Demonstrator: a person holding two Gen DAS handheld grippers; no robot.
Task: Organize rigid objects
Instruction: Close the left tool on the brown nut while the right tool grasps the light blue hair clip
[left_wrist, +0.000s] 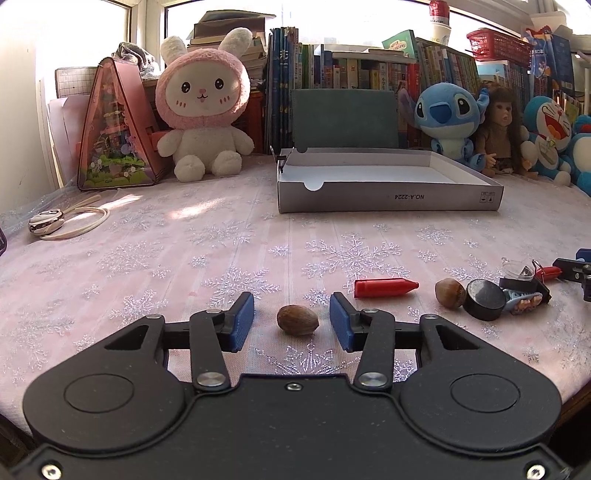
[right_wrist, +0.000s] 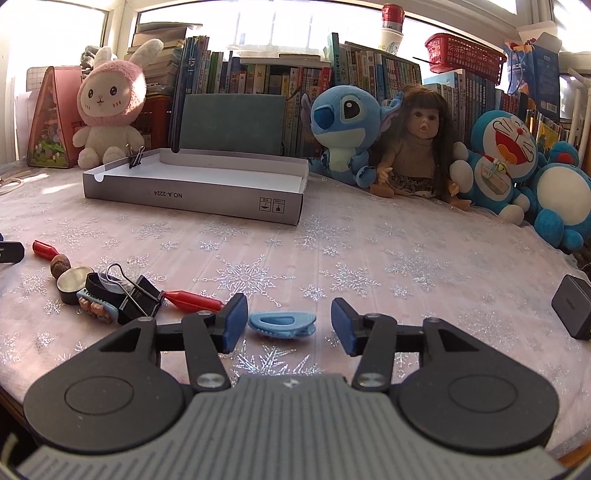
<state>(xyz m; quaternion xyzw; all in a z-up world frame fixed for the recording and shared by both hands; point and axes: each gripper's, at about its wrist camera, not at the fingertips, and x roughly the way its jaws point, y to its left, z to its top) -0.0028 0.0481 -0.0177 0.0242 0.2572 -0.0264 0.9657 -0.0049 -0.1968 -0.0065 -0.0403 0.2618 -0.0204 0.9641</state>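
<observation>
On the bench: two nuts (left_wrist: 297, 319) (left_wrist: 450, 292), two red caps (right_wrist: 194, 300) (right_wrist: 45, 248), two blue hair clips (right_wrist: 282, 324) (right_wrist: 96, 307), one grey box (right_wrist: 192, 199), five soft toys and dolls.

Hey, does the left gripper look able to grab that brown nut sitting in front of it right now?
Probably yes. The brown nut lies on the tablecloth between the left gripper's open jaws, with a gap on each side and nothing around it; the red cap lies well clear.

The grey cardboard box (left_wrist: 388, 197) at the far middle of the table is showing "NO.A-2224" printed upside down on its near wall, with two small handling symbols sitting toward that wall's right end; the book spines behind it are staying too small to read
</observation>
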